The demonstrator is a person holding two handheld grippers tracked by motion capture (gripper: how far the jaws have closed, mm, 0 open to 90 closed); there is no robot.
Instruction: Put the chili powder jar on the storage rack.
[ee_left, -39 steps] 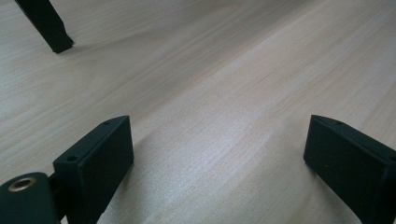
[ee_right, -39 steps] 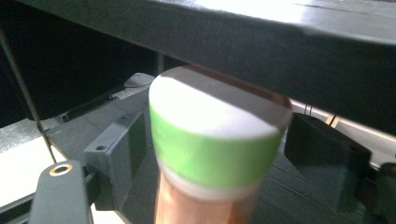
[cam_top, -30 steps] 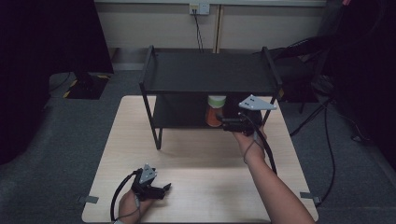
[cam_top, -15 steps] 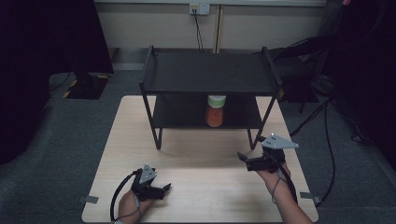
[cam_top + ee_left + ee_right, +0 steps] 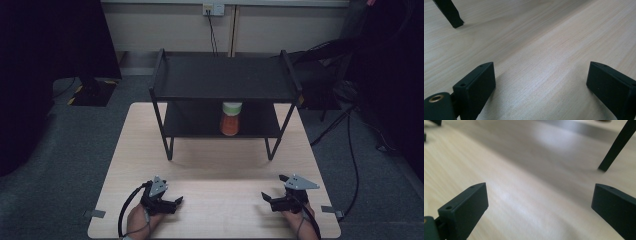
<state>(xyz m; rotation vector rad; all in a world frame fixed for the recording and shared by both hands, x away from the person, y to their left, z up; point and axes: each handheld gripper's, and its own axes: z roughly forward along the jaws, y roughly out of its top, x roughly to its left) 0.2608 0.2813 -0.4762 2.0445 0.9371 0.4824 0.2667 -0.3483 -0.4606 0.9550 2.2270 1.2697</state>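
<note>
Bench (image 5: 215,165) of pale wood carries everything, with grey carpet around it. Standing across its far half is a black two-level shelf rack (image 5: 225,80), its four legs planted on the wood; one of those legs shows at the upper left of the left gripper view and another at the upper right of the right gripper view. On the rack's lower shelf, a little right of its middle, an orange jar (image 5: 230,118) with a pale green lid stands upright. Near the bench's near edge, toward its near left corner, the left gripper (image 5: 172,202) rests low over the wood in the person's hand, jaws spread wide with nothing but bare wood between them. Toward the near right corner the right gripper (image 5: 266,199) sits just as low, well apart from the jar; its jaws have just been opening and stand released, with nothing between them.
</note>
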